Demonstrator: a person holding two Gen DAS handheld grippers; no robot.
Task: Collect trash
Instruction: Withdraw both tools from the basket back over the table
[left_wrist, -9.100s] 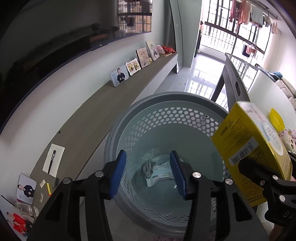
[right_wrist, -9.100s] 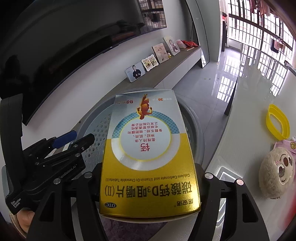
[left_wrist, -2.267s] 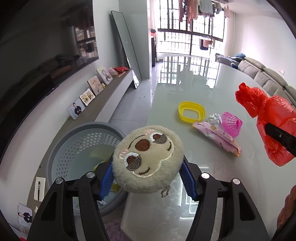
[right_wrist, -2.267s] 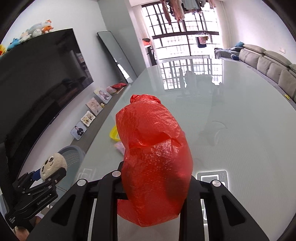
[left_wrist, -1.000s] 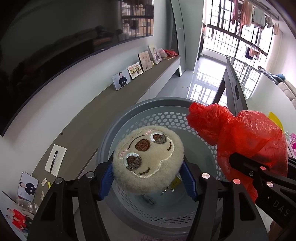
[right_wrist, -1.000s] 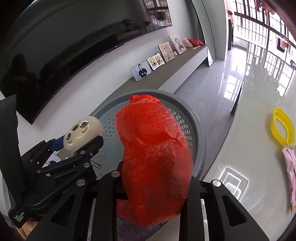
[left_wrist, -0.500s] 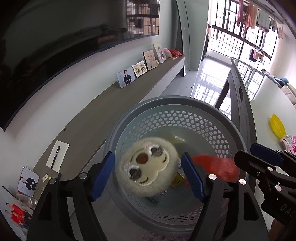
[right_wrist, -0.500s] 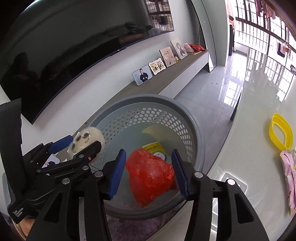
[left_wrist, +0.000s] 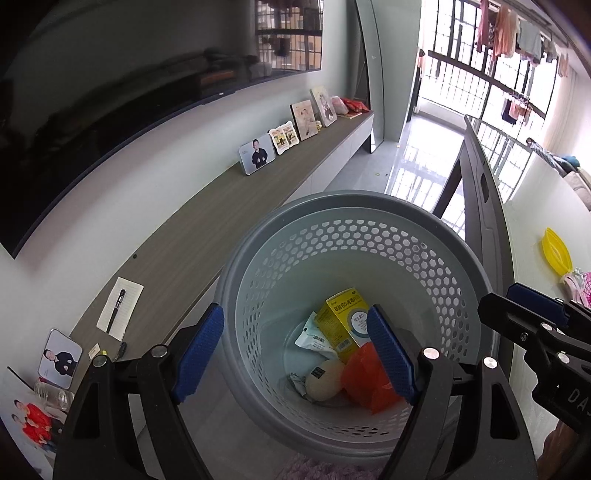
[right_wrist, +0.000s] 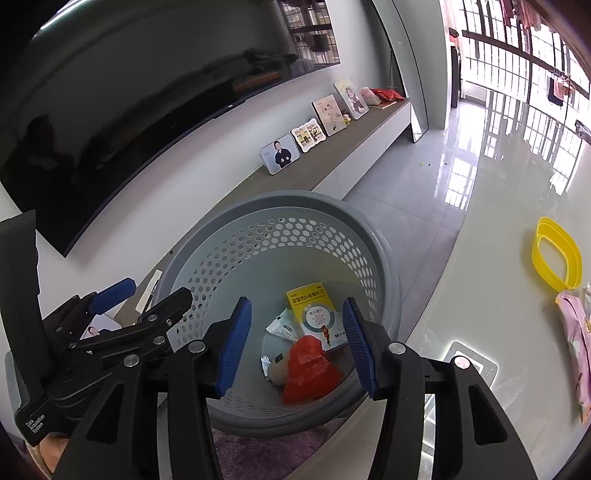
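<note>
A: Nearest? Left gripper (left_wrist: 295, 354) above the bin, jaws opening, nothing between. Right gripper (right_wrist: 295, 343) spread, empty.

B: Below? Grey basket (left_wrist: 258, 254) holding red bag (left_wrist: 365, 380), plush ball (left_wrist: 325, 380), yellow box (left_wrist: 347, 314). Probably dropped in as trash.

A: Farther? Yellow ring (right_wrist: 554, 254) on the desk (right_wrist: 498, 221), uncollected.

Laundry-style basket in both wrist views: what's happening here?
A person is collecting trash with handheld tongs in each hand. Both the left tongs and the right tongs hang over the grey perforated basket, holding nothing; the left jaws are opening. In the basket lie a red plastic bag, a round plush toy, a yellow medicine box and a white packet.
</note>
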